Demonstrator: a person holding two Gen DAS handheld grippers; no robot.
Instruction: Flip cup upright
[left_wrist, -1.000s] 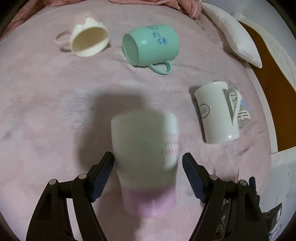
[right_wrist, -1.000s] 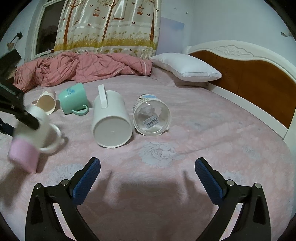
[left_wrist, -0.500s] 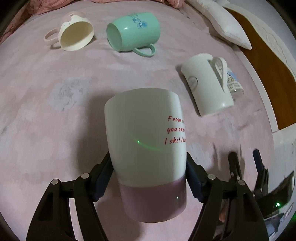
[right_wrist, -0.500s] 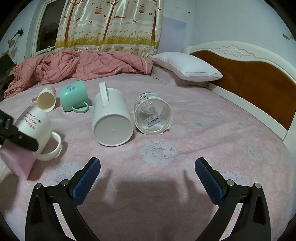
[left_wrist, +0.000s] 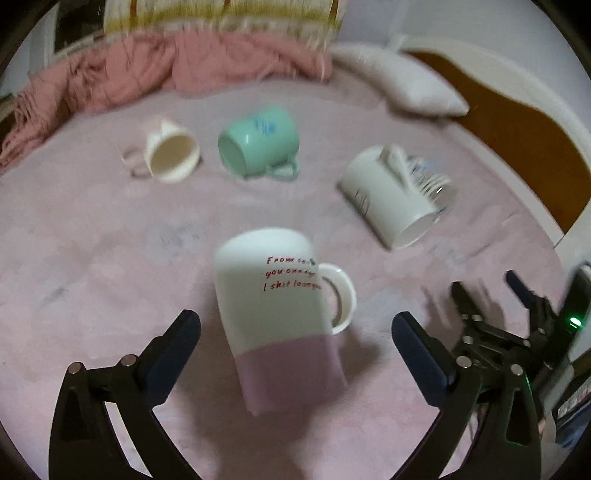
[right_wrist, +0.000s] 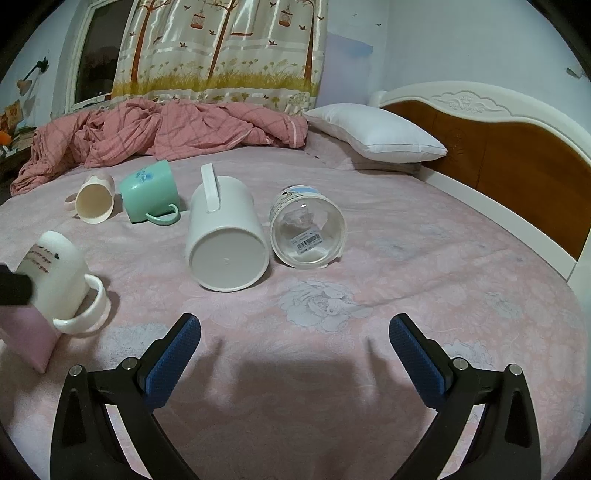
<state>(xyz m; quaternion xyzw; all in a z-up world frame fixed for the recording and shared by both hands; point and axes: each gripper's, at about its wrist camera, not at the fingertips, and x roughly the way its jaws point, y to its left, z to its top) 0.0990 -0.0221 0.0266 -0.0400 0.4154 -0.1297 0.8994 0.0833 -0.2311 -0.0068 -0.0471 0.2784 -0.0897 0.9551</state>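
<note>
The left gripper (left_wrist: 295, 332) is spread wide and grips nothing; the white-and-pink mug (left_wrist: 277, 314) sits between its fingers, touching neither, tilted on the pink bedsheet (left_wrist: 92, 258) with its handle toward the right finger. The right gripper (right_wrist: 295, 332) is likewise wide open and empty, the mug (right_wrist: 55, 288) lying off to its left.

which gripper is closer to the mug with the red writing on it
Left. The left gripper straddles the red-lettered mug, fingers open on either side of it. The right gripper hangs open over bare bedspread, with the mug off to its left.
</note>
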